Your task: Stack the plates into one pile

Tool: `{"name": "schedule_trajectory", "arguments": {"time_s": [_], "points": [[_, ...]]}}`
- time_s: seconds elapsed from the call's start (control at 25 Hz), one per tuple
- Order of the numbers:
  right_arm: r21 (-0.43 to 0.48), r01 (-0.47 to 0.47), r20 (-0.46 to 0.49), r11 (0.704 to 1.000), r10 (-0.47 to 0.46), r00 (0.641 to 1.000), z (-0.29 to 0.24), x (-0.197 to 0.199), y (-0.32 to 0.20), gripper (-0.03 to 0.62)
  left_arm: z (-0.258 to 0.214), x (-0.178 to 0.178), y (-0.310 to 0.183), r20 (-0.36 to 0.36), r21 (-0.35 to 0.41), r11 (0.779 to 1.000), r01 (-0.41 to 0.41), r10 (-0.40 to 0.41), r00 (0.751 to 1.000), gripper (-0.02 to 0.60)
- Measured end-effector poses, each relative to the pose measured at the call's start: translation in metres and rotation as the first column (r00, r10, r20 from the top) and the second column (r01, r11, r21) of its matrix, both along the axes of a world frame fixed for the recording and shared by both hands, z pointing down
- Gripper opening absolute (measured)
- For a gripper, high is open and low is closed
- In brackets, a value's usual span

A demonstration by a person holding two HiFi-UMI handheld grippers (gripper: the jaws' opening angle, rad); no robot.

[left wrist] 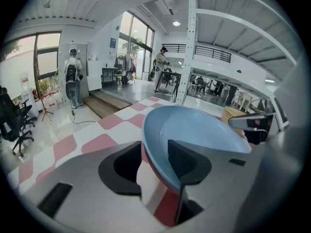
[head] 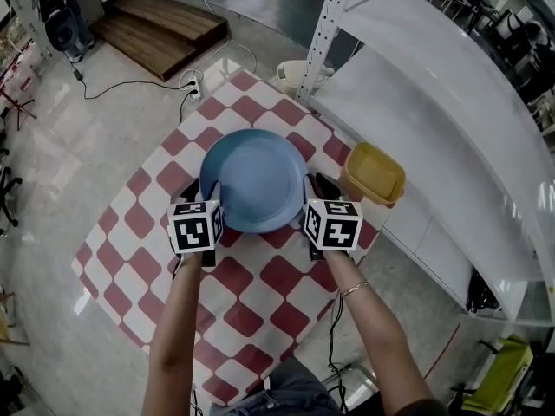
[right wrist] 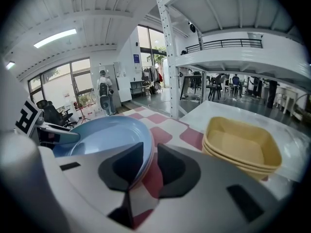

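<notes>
A blue plate (head: 251, 180) lies on the red-and-white checked cloth (head: 251, 293), with a reddish rim showing just under its edge. My left gripper (head: 204, 193) is at the plate's near-left rim and my right gripper (head: 316, 185) at its near-right rim. In the left gripper view the blue plate (left wrist: 204, 130) passes its rim between the jaws of the left gripper (left wrist: 155, 159), with a gap to the outer pad, so the jaws are open. In the right gripper view the blue plate (right wrist: 107, 135) likewise has its rim between the jaws of the right gripper (right wrist: 149, 161), with cloth showing beside the outer pad.
Stacked yellow containers (head: 375, 173) stand right of the plate, close to my right gripper, and appear as yellow containers (right wrist: 243, 147) in the right gripper view. A white shelf unit (head: 451, 120) and a perforated post (head: 325, 24) border the right and far sides.
</notes>
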State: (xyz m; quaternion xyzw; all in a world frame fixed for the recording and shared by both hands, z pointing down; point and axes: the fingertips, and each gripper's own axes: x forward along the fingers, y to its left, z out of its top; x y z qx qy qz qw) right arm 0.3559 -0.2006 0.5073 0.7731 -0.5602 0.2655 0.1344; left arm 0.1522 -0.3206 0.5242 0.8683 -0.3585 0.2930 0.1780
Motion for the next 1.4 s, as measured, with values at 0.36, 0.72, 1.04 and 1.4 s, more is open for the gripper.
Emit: {"name": "schedule_trajectory", "arguments": {"time_s": [0.36, 0.72, 1.04, 1.4], "points": [[0.031, 0.029, -0.001, 0.999, -0.029, 1.000, -0.011, -0.014, 0.000, 0.095, -0.018, -0.009, 0.006, -0.062, 0.024, 1.000, 0.011, -0.009, 0.998, 0.165], [0.049, 0.064, 0.002, 0.997, -0.064, 0.998, -0.019, -0.035, 0.003, 0.084, -0.037, -0.019, 0.019, -0.117, 0.022, 1.000, 0.009, -0.006, 0.993, 0.113], [0.082, 0.076, -0.001, 0.994, -0.076, 0.997, -0.036, -0.049, 0.016, 0.038, -0.059, -0.027, 0.032, -0.142, 0.050, 0.999, 0.014, -0.007, 0.990, 0.045], [0.175, 0.107, -0.008, 0.979, -0.107, 0.994, -0.068, -0.068, 0.039, 0.012, -0.087, -0.035, 0.059, -0.211, 0.084, 0.996, 0.004, 0.014, 0.977, 0.017]]}}
